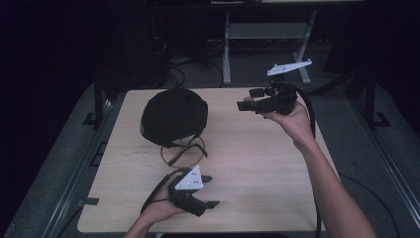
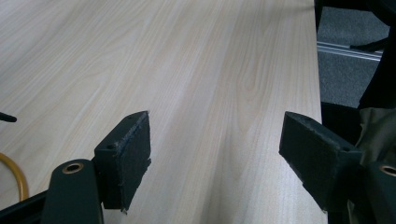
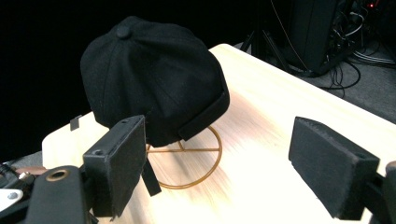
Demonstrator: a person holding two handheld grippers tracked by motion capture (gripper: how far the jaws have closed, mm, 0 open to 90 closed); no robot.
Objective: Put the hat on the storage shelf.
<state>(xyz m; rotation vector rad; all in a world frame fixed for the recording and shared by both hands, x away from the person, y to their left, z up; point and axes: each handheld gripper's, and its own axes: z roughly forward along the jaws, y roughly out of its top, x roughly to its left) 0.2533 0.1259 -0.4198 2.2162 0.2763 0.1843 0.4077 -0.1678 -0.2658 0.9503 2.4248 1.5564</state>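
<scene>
Black fabric cap [image 1: 173, 116], domed with a top button, sits on a gold wire stand [image 1: 184, 152] at upper left of the pale wood-grain table [image 1: 257, 168]. Left gripper [image 1: 210, 191], lower centre, and right gripper [image 1: 246, 99], upper right: foam-padded jaws apart, empty.

- A light wooden table [image 1: 257, 163] with a pale grain carries everything; it stands on grey floor [image 1: 356, 124].
- A gold wire stand [image 1: 184, 151] rests on the table's far left part, its ring base flat on the wood.
- A black cap [image 1: 173, 115] sits on top of that stand, a strap hanging down to the ring.
</scene>
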